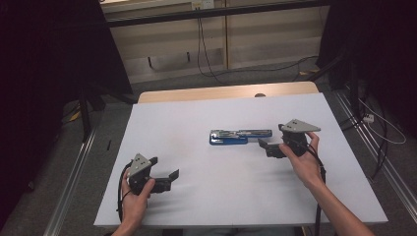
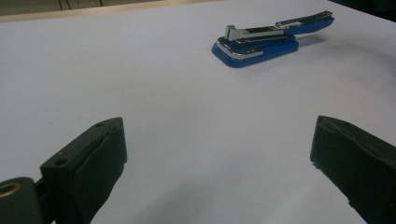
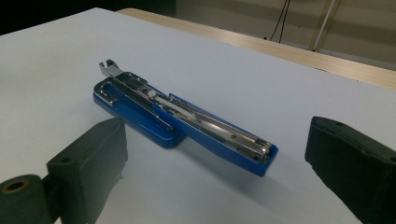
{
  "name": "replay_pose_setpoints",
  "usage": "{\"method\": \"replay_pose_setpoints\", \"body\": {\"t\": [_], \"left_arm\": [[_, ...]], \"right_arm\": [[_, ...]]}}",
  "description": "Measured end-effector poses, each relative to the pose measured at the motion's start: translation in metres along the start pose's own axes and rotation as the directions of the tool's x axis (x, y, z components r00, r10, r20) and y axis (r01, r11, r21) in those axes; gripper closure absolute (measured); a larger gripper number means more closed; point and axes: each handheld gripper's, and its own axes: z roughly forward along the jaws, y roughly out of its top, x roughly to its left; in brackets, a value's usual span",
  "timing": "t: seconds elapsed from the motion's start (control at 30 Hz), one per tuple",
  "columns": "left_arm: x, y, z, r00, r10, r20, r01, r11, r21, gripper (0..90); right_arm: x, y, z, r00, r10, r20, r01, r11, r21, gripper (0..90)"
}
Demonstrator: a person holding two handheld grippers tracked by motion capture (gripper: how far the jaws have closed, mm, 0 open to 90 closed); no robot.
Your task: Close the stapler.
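The blue stapler [image 1: 240, 136] lies swung open near the middle of the white surface [image 1: 196, 206], its long axis running left to right. The right gripper [image 1: 270, 147] sits just off its right end, jaws spread and empty, so that hand looks the likelier to reach it. The left gripper [image 1: 164, 179] waits well apart at the near left, jaws also spread. The right gripper view shows the bare metal staple channel [image 3: 187, 109] up close; from the left gripper view the stapler [image 2: 266, 39] is small and far.
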Motion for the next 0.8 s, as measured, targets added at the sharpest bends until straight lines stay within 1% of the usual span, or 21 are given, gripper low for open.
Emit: {"method": "replay_pose_setpoints", "body": {"t": [0.03, 0.07, 0.13, 0.17, 0.23, 0.27, 0.3, 0.4, 0.43, 0.5, 0.53, 0.57, 0.6, 0.63, 0.67, 0.7, 0.77, 0.8], "left_arm": [[0.000, 0.000, 0.000, 1.0000, -0.006, 0.007, 0.007, 1.0000, -0.001, 4.0], [-0.001, 0.001, 0.001, 0.9999, -0.011, 0.002, 0.011, 0.9999, -0.003, 4.2], [-0.002, 0.001, 0.002, 0.9999, -0.011, 0.004, 0.011, 0.9999, -0.007, 4.4], [-0.003, 0.001, 0.004, 0.9999, -0.007, 0.007, 0.007, 1.0000, -0.001, 4.6], [-0.003, 0.002, 0.005, 1.0000, -0.001, 0.000, 0.001, 1.0000, 0.002, 5.0], [-0.003, 0.002, 0.005, 1.0000, -0.001, 0.000, 0.001, 1.0000, 0.002, 5.0], [-0.003, 0.002, 0.008, 0.9999, -0.009, 0.007, 0.009, 0.9999, 0.006, 5.1], [-0.003, 0.003, 0.011, 1.0000, -0.003, 0.007, 0.003, 1.0000, 0.008, 5.9], [-0.003, 0.005, 0.014, 0.9999, 0.006, 0.008, -0.006, 1.0000, 0.003, 6.0], [-0.003, 0.006, 0.016, 0.9999, 0.012, 0.004, -0.012, 0.9999, 0.006, 6.0], [-0.003, 0.007, 0.017, 0.9999, 0.009, 0.008, -0.009, 0.9999, 0.005, 6.3], [-0.005, 0.007, 0.022, 0.9988, -0.008, 0.047, 0.007, 0.9997, 0.021, 6.7], [-0.006, 0.007, 0.024, 0.9982, -0.006, 0.059, 0.005, 0.9995, 0.031, 6.7], [-0.006, 0.007, 0.024, 0.9982, -0.006, 0.059, 0.005, 0.9995, 0.031, 6.8], [-0.008, 0.007, 0.025, 0.9979, -0.004, 0.065, 0.002, 0.9993, 0.038, 6.8], [-0.011, 0.009, 0.028, 0.9973, -0.002, 0.073, -0.001, 0.9994, 0.035, 6.7], [-0.011, 0.011, 0.030, 0.9974, 0.004, 0.071, -0.006, 0.9996, 0.027, 6.9], [-0.011, 0.013, 0.032, 0.9974, 0.006, 0.072, -0.007, 0.9997, 0.023, 6.9]], "right_arm": [[-0.001, -0.001, -0.002, 1.0000, -0.002, 0.009, 0.002, 1.000, -0.002, 4.0], [-0.002, -0.002, -0.004, 0.9998, -0.006, 0.021, 0.006, 1.000, -0.008, 4.1], [-0.003, -0.003, -0.005, 0.9997, 0.000, 0.024, 0.000, 1.000, -0.013, 4.3], [-0.005, -0.005, -0.008, 0.9996, 0.003, 0.028, -0.003, 1.000, -0.021, 4.6], [-0.006, -0.007, -0.010, 0.9999, -0.008, 0.010, 0.008, 1.000, -0.027, 5.5], [-0.006, -0.007, -0.010, 0.9999, -0.008, 0.010, 0.008, 1.000, -0.027, 5.5], [-0.008, -0.010, -0.012, 0.9999, -0.016, -0.001, 0.016, 0.999, -0.029, 3.9], [-0.009, -0.012, -0.012, 0.9999, -0.004, 0.010, 0.004, 0.999, -0.033, 3.7], [-0.011, -0.013, -0.012, 0.9998, 0.000, 0.018, 0.000, 1.000, -0.029, 3.8], [-0.011, -0.013, -0.012, 0.9998, 0.008, 0.019, -0.007, 1.000, -0.030, 4.1], [-0.011, -0.014, -0.011, 0.9998, 0.014, 0.016, -0.014, 1.000, -0.022, 4.2], [-0.010, -0.015, -0.010, 0.9999, 0.002, 0.016, -0.002, 1.000, -0.012, 4.5], [-0.009, -0.016, -0.009, 1.0000, -0.004, 0.005, 0.004, 1.000, -0.012, 6.1], [-0.008, -0.017, -0.008, 1.0000, -0.007, -0.005, 0.007, 1.000, -0.012, 8.6], [-0.008, -0.018, -0.008, 1.0000, 0.001, -0.009, -0.001, 1.000, -0.008, 10.6], [-0.008, -0.018, -0.008, 0.9999, 0.003, -0.010, -0.003, 1.000, -0.009, 12.2], [-0.009, -0.019, -0.008, 0.9998, 0.015, -0.009, -0.015, 1.000, -0.005, 15.9], [-0.009, -0.019, -0.008, 0.9998, 0.015, -0.009, -0.015, 1.000, -0.005, 15.9]]}}
